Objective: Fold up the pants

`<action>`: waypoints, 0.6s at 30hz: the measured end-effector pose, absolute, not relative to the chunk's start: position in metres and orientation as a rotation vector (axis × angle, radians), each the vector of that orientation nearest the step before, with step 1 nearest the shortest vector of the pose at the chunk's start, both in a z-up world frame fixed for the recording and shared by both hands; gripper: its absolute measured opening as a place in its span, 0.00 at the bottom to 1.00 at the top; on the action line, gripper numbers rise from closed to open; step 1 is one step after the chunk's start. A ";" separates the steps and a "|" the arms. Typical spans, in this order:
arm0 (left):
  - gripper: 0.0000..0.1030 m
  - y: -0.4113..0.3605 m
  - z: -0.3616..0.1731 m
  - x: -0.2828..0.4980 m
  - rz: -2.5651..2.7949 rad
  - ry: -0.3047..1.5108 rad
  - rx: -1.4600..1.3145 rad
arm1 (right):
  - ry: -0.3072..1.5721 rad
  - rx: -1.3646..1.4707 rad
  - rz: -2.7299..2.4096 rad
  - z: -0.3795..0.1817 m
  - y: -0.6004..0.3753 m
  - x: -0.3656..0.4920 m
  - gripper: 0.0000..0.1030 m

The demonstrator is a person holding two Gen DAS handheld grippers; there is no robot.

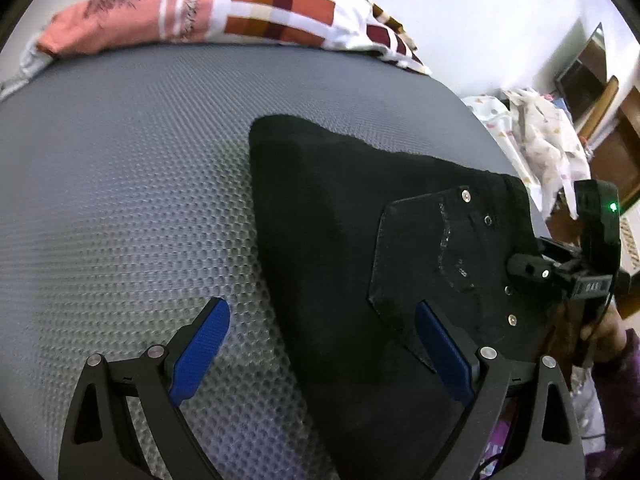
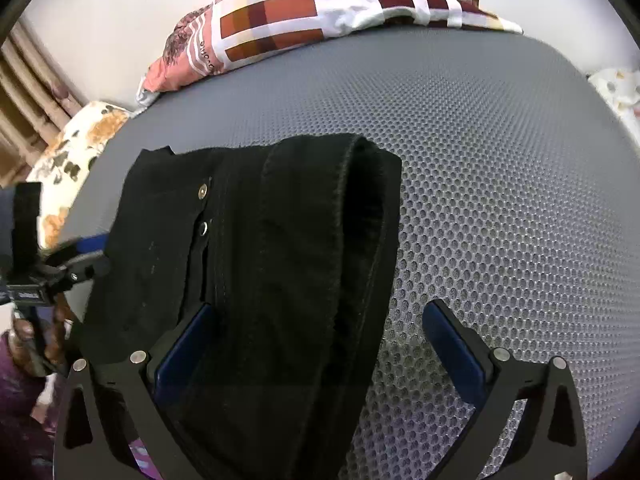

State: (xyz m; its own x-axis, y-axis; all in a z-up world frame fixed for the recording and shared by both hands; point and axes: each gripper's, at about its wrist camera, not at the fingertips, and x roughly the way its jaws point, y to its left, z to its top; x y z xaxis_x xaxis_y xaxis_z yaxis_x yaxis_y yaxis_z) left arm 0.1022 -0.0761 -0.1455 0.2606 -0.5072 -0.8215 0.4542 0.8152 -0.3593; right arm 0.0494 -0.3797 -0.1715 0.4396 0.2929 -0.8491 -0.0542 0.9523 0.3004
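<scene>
Black pants (image 1: 340, 220) lie folded on the grey honeycomb mattress (image 1: 120, 160), with a back pocket and metal rivets facing up. My left gripper (image 1: 322, 350) is open over the bundle's near left edge; its right pad (image 1: 444, 352) is above the cloth and its left pad over bare mattress. In the right wrist view the pants (image 2: 280, 240) show a thick rolled fold with the waistband on top. My right gripper (image 2: 320, 352) stands open astride that fold. Its left pad (image 2: 188, 352) is against the cloth and its right pad is clear of it.
A checked pillow (image 1: 280, 4) and a pink printed cloth (image 1: 120, 4) lie along the far edge of the mattress (image 2: 500, 200). A floral pillow (image 2: 80, 148) sits off the left side. Pale clothes (image 1: 540, 136) are piled beyond the right edge, beside wooden furniture.
</scene>
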 end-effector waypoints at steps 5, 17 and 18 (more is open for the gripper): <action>0.91 -0.076 -0.148 0.114 -0.729 1.141 -0.128 | 1.086 0.434 0.307 -0.171 -0.406 0.049 1.00; 0.91 -0.089 -0.150 0.140 -1.030 1.236 -0.198 | 1.180 0.757 0.643 -0.186 -0.427 0.066 0.96; 0.91 -0.087 -0.151 0.143 -1.047 1.241 -0.219 | 1.197 0.779 0.689 -0.187 -0.422 0.068 0.96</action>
State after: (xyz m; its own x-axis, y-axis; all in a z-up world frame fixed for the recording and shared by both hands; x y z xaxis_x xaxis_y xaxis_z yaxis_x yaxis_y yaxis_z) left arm 0.1427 -0.0871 -0.1510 -0.0484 -0.7459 -0.6643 0.5293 0.5449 -0.6503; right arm 0.0683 -0.4222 -0.1874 0.2302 0.8110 -0.5379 -0.0584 0.5632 0.8242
